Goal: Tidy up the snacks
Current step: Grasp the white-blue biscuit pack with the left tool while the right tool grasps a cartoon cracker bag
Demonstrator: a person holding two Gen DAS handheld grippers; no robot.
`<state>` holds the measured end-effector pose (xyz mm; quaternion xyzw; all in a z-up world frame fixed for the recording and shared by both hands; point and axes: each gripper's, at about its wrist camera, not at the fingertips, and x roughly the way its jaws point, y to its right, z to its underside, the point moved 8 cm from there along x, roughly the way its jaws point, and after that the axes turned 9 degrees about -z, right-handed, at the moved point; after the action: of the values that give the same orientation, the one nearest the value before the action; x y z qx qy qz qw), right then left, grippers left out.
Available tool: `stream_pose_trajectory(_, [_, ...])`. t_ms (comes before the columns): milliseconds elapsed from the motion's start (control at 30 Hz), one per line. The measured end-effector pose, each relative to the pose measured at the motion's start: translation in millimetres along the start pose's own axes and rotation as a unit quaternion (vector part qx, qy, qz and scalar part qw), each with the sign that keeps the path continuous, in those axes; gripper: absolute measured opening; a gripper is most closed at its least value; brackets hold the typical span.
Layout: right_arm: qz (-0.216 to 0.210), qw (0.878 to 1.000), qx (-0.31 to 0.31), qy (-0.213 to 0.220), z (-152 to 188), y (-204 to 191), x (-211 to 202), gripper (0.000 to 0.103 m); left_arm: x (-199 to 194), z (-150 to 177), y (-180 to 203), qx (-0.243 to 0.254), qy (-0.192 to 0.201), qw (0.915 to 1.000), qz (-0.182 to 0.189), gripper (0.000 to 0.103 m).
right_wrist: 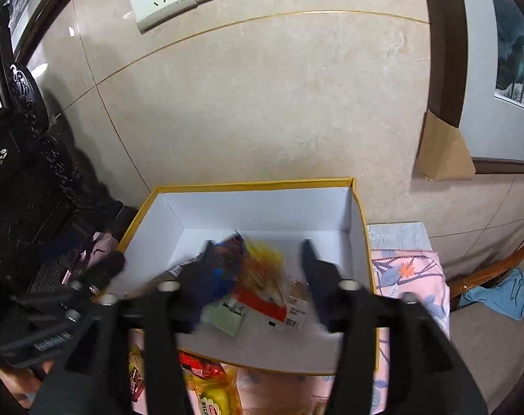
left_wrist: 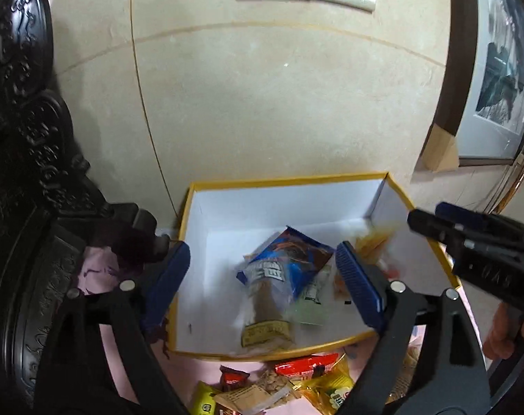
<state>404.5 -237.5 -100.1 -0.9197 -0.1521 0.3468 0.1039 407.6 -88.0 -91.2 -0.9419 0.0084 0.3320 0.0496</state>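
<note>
**A:** Well, from the left wrist first: the left gripper (left_wrist: 262, 276) stands spread wide, blue pads apart, nothing between them. A blue snack packet (left_wrist: 284, 259) is blurred inside the yellow-rimmed box (left_wrist: 289, 180), with a green sachet (left_wrist: 310, 302) beside it at three o'clock.

**B:** Risk there?

**A:** The packet looks tilted and smeared, so I judge it is tumbling; it could land propped on the pile. At six o'clock, outside the box, loose snacks (left_wrist: 296, 380) wait on the pink cloth (left_wrist: 95, 273). The right gripper (left_wrist: 431, 219) enters at three o'clock, near the box wall, and a careless swing could nudge the light box.

**B:** And the right wrist?

**A:** The right gripper (right_wrist: 258, 269) has its jaws parted, not gripping. A yellow-orange packet (right_wrist: 265, 266) blurs between them, apparently dropping onto a red-and-white packet (right_wrist: 262, 302) in the box (right_wrist: 248, 184). The left gripper (right_wrist: 92, 276) sits at nine o'clock by the box's rim.

**B:** So crowding?

**A:** Yes. Both tools hover over one small opening; they could collide, or catch the rim on retreat.
</note>
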Motion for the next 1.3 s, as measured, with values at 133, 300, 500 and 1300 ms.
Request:
stream_pose_trajectory(133, [-0.048, 0.999, -0.012, -0.012, 25.8, -13.3, -21.8, 0.06, -20.3, 11.9, -17.0, -0.018, 0.008, 0.9998, -0.005, 0.095])
stream_pose_trajectory(300, [-0.104, 0.991, -0.033, -0.076, 106.8, -39.0, -42.5, 0.06, -43.4, 46.7, -42.7, -0.055, 0.0, 0.9984, -0.011, 0.097])
stream_pose_trajectory(500, [-0.117, 0.979, -0.067, -0.153, 211.3, -66.9, -39.7, 0.059, -66.0, 96.5, -68.4, -0.066, -0.014, 0.9971, -0.035, 0.097])
stream_pose_trajectory(1300, [-0.103, 0.944, -0.22, -0.223, 277.5, -92.0, 1.3, 0.052, -82.2, 268.5, -86.9, -0.024, -0.148, 0.9879, -0.04, 0.097])
